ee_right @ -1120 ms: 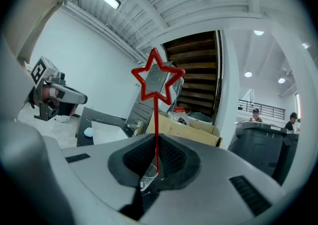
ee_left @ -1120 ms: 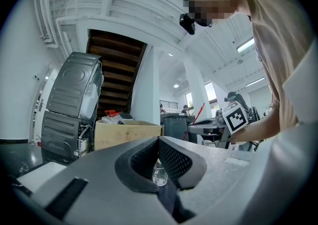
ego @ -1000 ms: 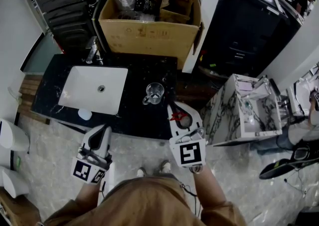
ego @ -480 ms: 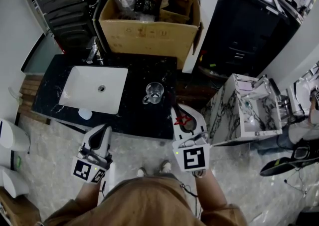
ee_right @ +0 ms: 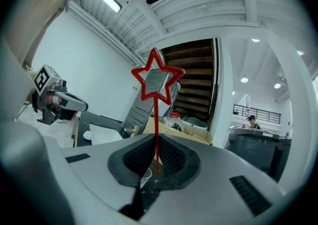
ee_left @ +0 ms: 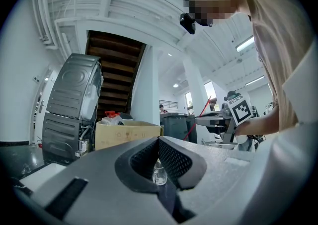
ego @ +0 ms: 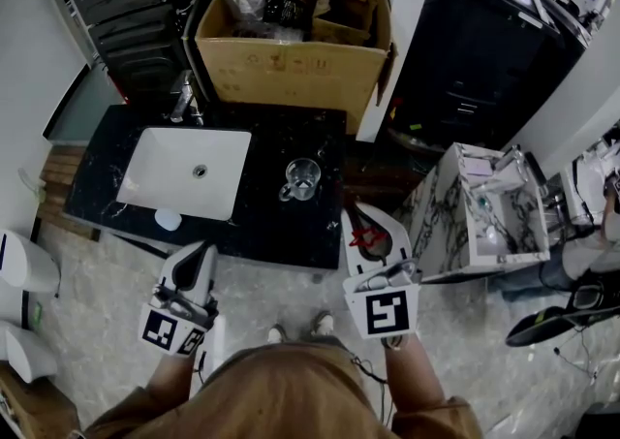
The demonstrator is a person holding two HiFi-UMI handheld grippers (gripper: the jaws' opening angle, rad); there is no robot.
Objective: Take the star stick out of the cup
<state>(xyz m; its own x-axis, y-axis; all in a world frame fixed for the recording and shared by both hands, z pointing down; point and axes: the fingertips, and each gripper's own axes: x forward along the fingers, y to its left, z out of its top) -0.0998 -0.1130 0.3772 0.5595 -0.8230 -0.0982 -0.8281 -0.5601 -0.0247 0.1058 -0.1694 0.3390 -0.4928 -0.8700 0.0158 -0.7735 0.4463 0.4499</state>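
Note:
The red star stick (ego: 367,237) is out of the glass cup (ego: 302,178) and stands upright in my right gripper (ego: 359,224), which is shut on its thin stem. In the right gripper view the star (ee_right: 157,81) rises above the pads (ee_right: 171,155), and the cup's rim (ee_right: 144,175) shows low behind them. The empty cup stands on the black counter (ego: 262,224), ahead and left of the right gripper. My left gripper (ego: 204,253) hovers shut and empty near the counter's front edge, and the cup (ee_left: 159,173) shows far off beyond its tips.
A white sink (ego: 189,171) is set in the counter's left half, with a faucet (ego: 180,98) behind and a small white object (ego: 167,220) near the front. A full cardboard box (ego: 291,69) stands behind the counter. A marble-patterned cabinet (ego: 436,224) is to the right.
My right gripper has drawn back from the cup toward the person and a little to the right, carrying the star stick. The left gripper and the cup have stayed put.

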